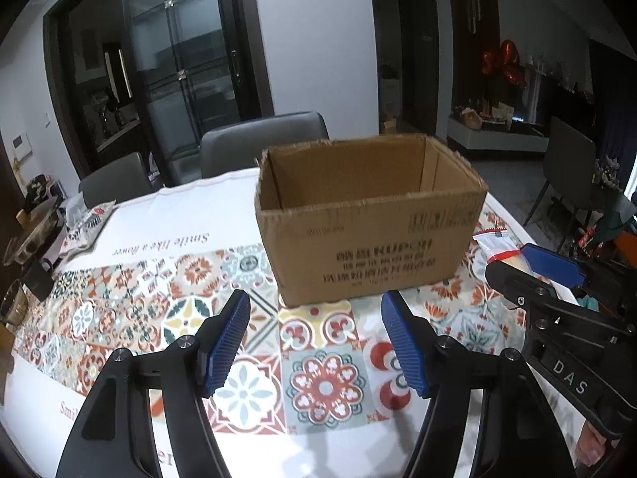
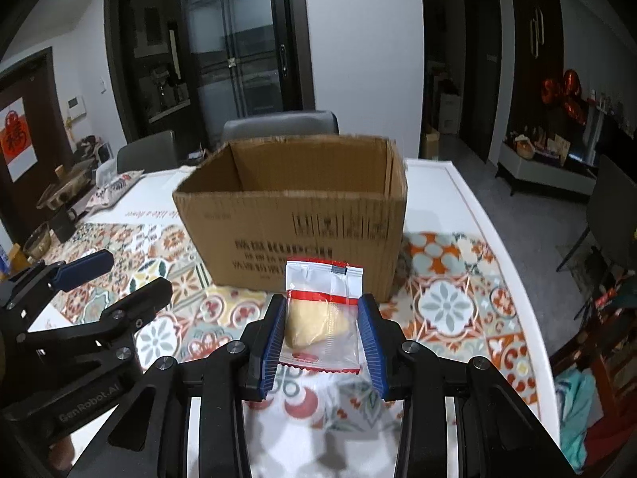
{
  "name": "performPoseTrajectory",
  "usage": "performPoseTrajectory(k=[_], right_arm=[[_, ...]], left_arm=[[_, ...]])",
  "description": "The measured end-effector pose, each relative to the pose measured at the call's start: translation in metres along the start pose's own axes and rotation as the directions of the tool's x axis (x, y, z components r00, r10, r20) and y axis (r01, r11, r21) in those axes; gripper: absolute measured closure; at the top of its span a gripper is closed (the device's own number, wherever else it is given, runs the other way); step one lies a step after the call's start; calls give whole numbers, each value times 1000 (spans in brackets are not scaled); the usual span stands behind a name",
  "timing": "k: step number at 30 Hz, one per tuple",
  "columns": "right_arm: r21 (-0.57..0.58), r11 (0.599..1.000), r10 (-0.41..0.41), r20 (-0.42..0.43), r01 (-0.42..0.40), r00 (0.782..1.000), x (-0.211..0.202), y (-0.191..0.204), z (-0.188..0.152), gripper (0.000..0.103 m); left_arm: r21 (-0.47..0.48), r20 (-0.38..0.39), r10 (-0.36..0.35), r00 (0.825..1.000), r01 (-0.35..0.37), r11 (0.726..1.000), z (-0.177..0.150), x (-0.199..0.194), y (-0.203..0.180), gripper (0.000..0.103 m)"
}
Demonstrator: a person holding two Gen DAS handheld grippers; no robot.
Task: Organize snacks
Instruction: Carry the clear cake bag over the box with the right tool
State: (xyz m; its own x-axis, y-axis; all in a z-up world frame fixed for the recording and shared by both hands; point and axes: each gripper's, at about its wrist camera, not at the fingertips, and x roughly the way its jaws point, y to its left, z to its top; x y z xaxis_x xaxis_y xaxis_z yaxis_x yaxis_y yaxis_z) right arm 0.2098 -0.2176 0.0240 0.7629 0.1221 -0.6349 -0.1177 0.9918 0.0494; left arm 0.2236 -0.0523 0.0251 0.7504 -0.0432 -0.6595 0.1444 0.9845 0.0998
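An open brown cardboard box (image 1: 370, 219) stands on the patterned tablecloth; it also shows in the right wrist view (image 2: 294, 215). My right gripper (image 2: 322, 310) is shut on a clear snack packet (image 2: 322, 310) with red stripes and a pale pastry inside, held above the table just in front of the box. In the left wrist view the packet (image 1: 497, 249) and the right gripper (image 1: 533, 267) sit to the right of the box. My left gripper (image 1: 314, 310) is open and empty, in front of the box; it also shows at the left of the right wrist view (image 2: 119, 275).
A patterned snack bag (image 1: 87, 225) lies at the table's far left, also seen in the right wrist view (image 2: 113, 189). Cups and bowls (image 1: 24, 239) crowd the left edge. Grey chairs (image 1: 262, 139) stand behind the table. The table's right edge (image 2: 477, 207) drops to the floor.
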Motion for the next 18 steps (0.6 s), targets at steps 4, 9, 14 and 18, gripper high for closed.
performPoseTrajectory(k=[4,9,14,18], right_arm=[[-20,1000,-3,21,3,1000,-2,3,17,65],[-28,1000,9,28,-8,1000,-1,3,42,65],[-30,999,15,25,-15,1000,4,1,65,65],[-45,999,13,23,-12,1000,13,0,83,65]], left_arm=[[10,22,-1,1000,0,1000,19,-3,7,34],[15,28,-14,1000,14,1000,41,-2,14,34],[33,29,1,1000,-2,999,61,5,16,34],[49,23,1,1000,-2,999,75,12,15,34]])
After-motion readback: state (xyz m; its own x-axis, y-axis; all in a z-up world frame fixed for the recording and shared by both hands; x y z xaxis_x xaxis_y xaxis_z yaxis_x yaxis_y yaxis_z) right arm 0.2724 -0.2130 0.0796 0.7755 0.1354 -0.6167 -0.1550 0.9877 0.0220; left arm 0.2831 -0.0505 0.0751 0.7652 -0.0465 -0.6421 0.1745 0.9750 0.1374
